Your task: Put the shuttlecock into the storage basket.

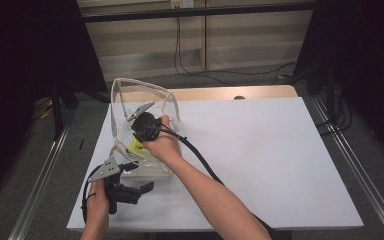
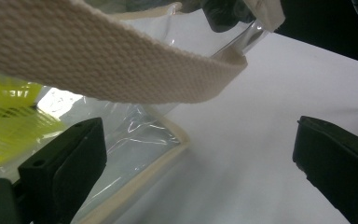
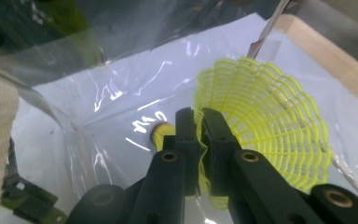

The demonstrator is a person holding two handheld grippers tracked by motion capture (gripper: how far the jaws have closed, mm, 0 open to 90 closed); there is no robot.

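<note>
A clear plastic bag (image 1: 130, 107) with cream fabric trim and straps stands open on the white table (image 1: 260, 150) at the left. My right gripper (image 1: 139, 136) reaches inside it. In the right gripper view that gripper (image 3: 198, 114) is shut on the skirt of a yellow plastic shuttlecock (image 3: 265, 121). My left gripper (image 1: 139, 190) rests on the table just in front of the bag, jaws wide apart with nothing between them. The left gripper view shows a cream strap (image 2: 121, 65) crossing above the bag's trimmed corner (image 2: 144, 140) and something yellow (image 2: 9, 121) inside the bag.
The white sheet covers a wooden table whose far edge (image 1: 230, 92) shows behind the bag. Black cables (image 1: 200, 160) trail from the right gripper along the forearm. Metal rails (image 1: 45, 170) run along both sides of the table, and dark curtains stand beyond.
</note>
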